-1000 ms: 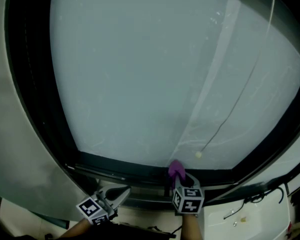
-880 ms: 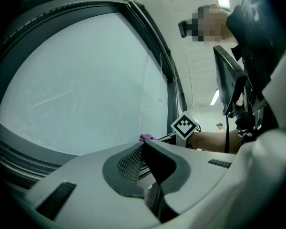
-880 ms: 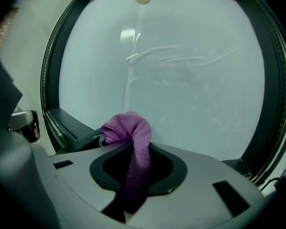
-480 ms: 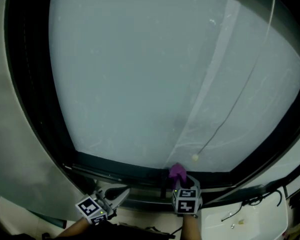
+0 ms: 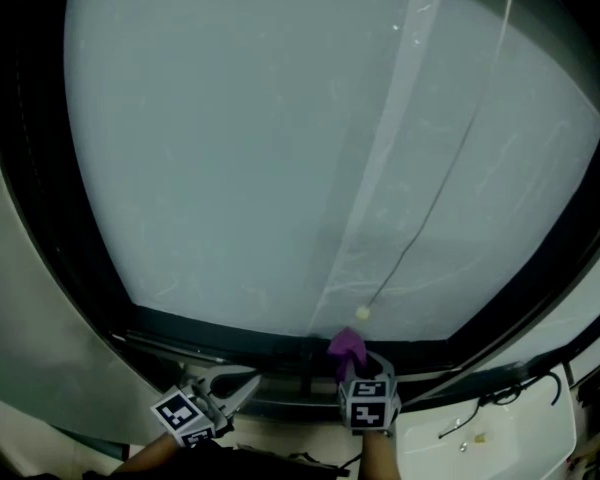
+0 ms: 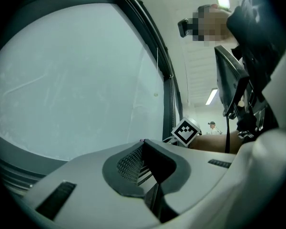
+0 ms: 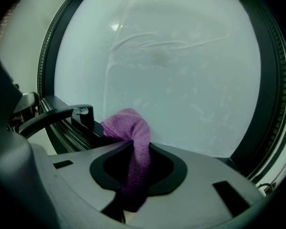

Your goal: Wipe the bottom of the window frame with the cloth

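R gripper: jaws clamped on purple cloth, at window frame btm. L gripper: jaws together, nothing held.

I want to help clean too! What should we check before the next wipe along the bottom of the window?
1. Cloth pinched in the right gripper: ok.
2. Cloth at the bottom of the window frame: ok, it looks to touch.
3. Left gripper shut, empty and off to the side: ok.
4. Cord bead clear of the cloth: not ok, it hangs close above.
5. Dirt on the frame: cannot tell, too dark.
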The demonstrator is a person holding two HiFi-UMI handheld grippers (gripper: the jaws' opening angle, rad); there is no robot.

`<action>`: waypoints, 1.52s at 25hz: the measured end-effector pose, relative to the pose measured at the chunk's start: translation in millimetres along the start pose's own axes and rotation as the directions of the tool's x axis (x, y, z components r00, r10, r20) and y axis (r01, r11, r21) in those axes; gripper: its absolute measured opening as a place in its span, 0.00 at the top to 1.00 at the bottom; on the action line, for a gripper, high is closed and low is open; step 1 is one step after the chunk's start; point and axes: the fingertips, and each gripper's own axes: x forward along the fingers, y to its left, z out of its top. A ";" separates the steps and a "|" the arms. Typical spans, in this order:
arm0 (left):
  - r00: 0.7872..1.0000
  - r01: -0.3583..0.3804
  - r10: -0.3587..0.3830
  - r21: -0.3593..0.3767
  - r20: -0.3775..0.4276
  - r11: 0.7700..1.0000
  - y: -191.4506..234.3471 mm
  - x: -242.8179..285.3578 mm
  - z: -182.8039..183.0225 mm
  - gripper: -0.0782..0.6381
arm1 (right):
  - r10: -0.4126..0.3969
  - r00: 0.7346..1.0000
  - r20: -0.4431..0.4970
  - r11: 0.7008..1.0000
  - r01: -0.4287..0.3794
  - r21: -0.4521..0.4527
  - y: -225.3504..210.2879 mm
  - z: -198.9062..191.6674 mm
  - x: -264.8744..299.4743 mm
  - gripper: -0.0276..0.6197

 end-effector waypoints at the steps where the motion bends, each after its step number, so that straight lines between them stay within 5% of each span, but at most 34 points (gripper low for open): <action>1: 1.000 0.006 -0.006 0.003 -0.001 1.000 -1.0 3.7 0.2 0.90 | 0.003 1.000 0.000 1.000 -0.003 0.003 -2.2 -1.0 0.1 0.82; 17: 0.996 0.084 -0.083 0.042 -0.023 0.996 -31.0 76.0 7.1 0.90 | 0.030 1.000 0.006 0.999 -0.030 0.020 -43.2 -18.4 -6.0 0.82; 26: 0.999 0.016 -0.013 0.068 -0.049 0.998 -37.1 86.9 3.7 0.90 | 0.098 0.995 0.005 0.995 -0.098 -0.018 -52.0 -20.4 -3.2 0.82; 38: 0.993 0.105 -0.103 0.035 -0.063 0.994 -32.9 89.6 0.3 0.90 | 0.014 0.999 -0.030 0.999 -0.012 0.044 -75.9 -30.0 -5.6 0.82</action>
